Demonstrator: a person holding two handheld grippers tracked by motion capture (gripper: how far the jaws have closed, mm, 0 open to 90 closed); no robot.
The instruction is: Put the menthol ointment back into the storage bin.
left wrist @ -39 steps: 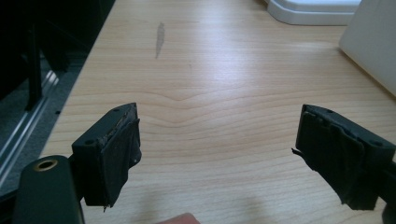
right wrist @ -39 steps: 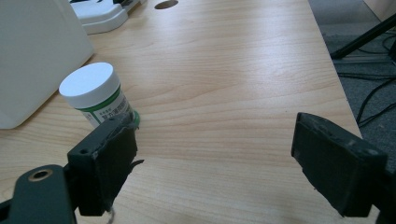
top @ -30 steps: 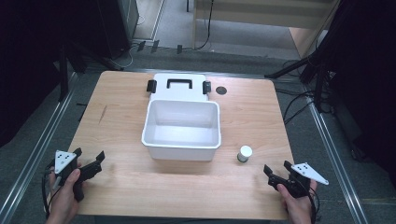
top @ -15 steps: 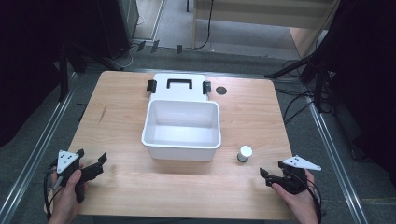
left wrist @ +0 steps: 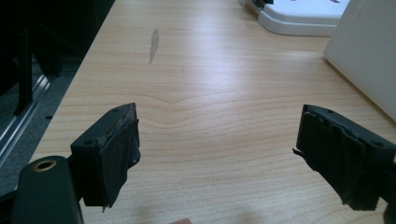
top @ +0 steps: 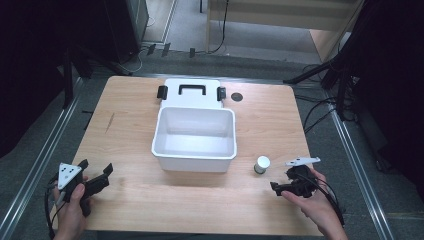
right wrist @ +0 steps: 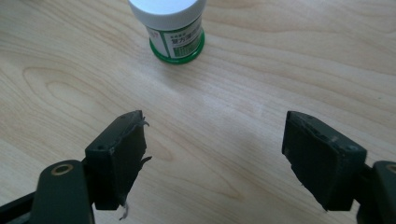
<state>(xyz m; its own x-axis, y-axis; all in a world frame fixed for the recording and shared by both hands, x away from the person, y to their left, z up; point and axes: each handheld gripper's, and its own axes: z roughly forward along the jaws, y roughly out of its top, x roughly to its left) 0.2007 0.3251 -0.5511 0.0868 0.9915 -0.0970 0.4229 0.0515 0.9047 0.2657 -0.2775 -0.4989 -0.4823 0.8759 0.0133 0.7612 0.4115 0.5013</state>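
Standing upright — white-capped, green-based bottle (right wrist: pixel 173 29).

The tabletop (top: pixel 130 125) is pale wood with a flowing grain of light tan lines, marked by one thin grey streak (top: pixel 110 122) towards its left side. The open box (top: pixel 194 150) is plain white, and so is its lid (top: pixel 192 95), which carries a black handle (top: pixel 192 89) and two black clasps (top: pixel 162 92). The small bottle (right wrist: pixel 173 28) has a white cap, a white label with green print, and a green band around its base. Both grippers are black: the left gripper (top: pixel 95 175) bears a light grey three-cornered plate, as does the right gripper (top: pixel 274 187). A small dark round disc (top: pixel 236 97) sits in the wood near the lid.
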